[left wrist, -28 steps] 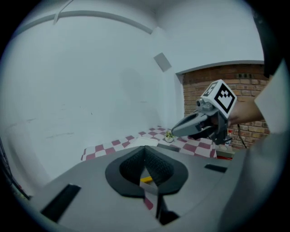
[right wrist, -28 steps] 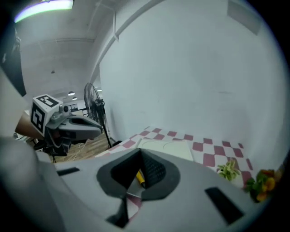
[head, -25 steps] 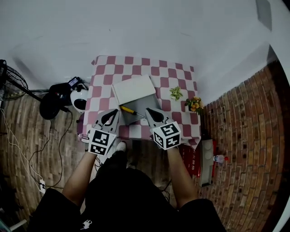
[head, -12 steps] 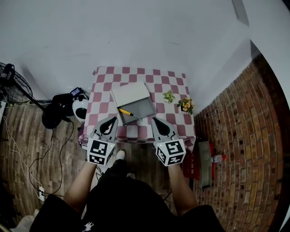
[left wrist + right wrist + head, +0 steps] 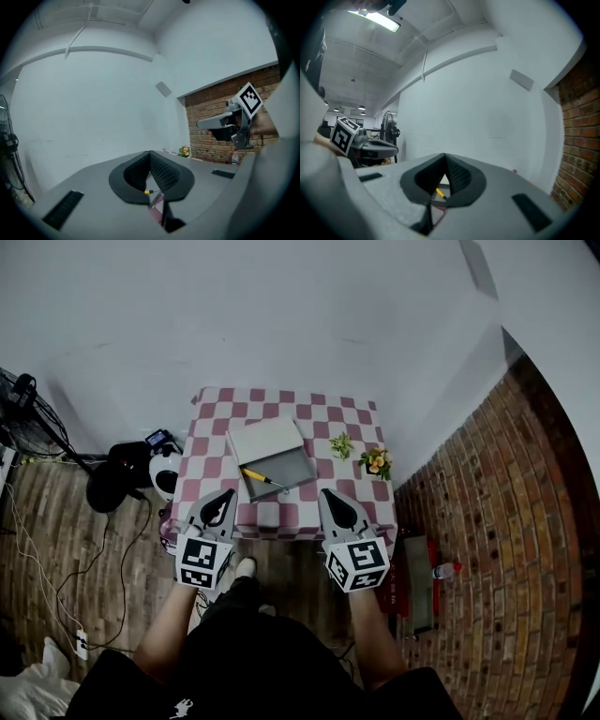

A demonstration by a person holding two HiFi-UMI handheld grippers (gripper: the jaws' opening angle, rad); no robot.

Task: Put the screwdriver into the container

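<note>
A yellow-handled screwdriver [image 5: 253, 474] lies across the near-left part of a grey open container [image 5: 286, 468], whose lid [image 5: 265, 438] stands back behind it. The container sits on a pink-and-white checked table [image 5: 361, 427]. My left gripper [image 5: 223, 496] is at the table's near edge, left of the container, shut and empty. My right gripper [image 5: 333, 496] is at the near edge to the right, also shut and empty. A bit of the screwdriver [image 5: 148, 191] shows below the left gripper [image 5: 150, 160], and the screwdriver [image 5: 439, 192] shows the same way below the right gripper [image 5: 444, 161].
A small green plant [image 5: 341, 444] and an orange flower pot [image 5: 377, 461] stand on the table's right side. Left of the table are a fan [image 5: 21, 395], a black bag [image 5: 117, 474] and a white helmet [image 5: 166, 470]. A red crate [image 5: 392, 563] and a bottle [image 5: 441, 570] sit on the brick floor.
Both grippers have drawn back from over the table to its near edge and spread slightly apart. The head view has pulled back. The screwdriver has not moved.
</note>
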